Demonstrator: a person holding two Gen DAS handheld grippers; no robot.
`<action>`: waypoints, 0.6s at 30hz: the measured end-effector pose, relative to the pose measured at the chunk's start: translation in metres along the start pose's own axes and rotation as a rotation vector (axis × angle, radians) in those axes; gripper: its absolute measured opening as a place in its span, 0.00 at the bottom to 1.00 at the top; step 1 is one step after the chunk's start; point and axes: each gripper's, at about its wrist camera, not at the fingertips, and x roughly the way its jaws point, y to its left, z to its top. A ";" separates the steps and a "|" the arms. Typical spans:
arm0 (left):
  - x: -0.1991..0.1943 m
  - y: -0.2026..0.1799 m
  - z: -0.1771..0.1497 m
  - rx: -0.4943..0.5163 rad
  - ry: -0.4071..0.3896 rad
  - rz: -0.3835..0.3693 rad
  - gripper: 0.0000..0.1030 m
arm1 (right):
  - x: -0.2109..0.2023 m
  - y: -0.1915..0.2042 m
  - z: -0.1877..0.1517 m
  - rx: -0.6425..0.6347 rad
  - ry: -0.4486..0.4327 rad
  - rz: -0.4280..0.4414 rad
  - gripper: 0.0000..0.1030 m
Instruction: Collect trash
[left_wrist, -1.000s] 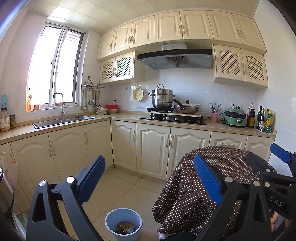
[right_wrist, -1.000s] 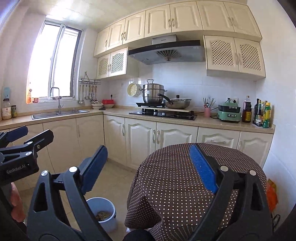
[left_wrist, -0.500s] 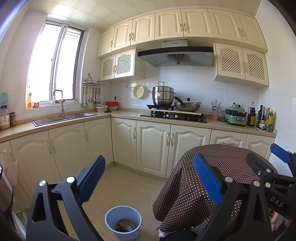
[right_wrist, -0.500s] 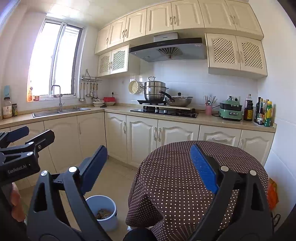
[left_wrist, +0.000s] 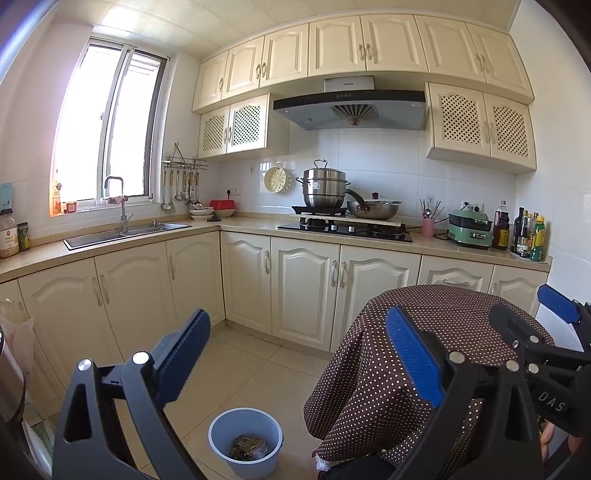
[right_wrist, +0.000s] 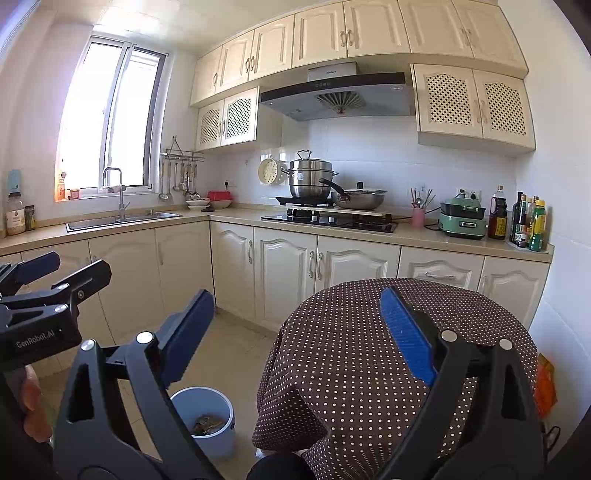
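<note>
Trash (left_wrist: 248, 447) lies at the bottom of a light blue bucket (left_wrist: 221, 430) that stands on the floor tiles, just beside the round desk (left_wrist: 447, 306) with the brown dotted cloth. I hold my left gripper (left_wrist: 299, 354) above the bucket with its blue pads wide apart and nothing between them. My right gripper (right_wrist: 299, 332) is also spread wide and holds nothing, one finger over the cloth. Behind, a pot (left_wrist: 325, 188) stands on the stove.
</note>
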 end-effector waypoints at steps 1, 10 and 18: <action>0.000 0.000 0.000 0.000 0.000 0.000 0.92 | 0.000 0.001 0.000 -0.001 0.000 -0.001 0.87; 0.001 -0.001 -0.001 0.000 0.003 0.000 0.92 | 0.001 0.003 0.001 -0.004 0.003 0.001 0.88; 0.002 0.000 -0.002 0.002 0.006 -0.001 0.92 | 0.001 0.005 0.002 -0.007 0.006 0.002 0.88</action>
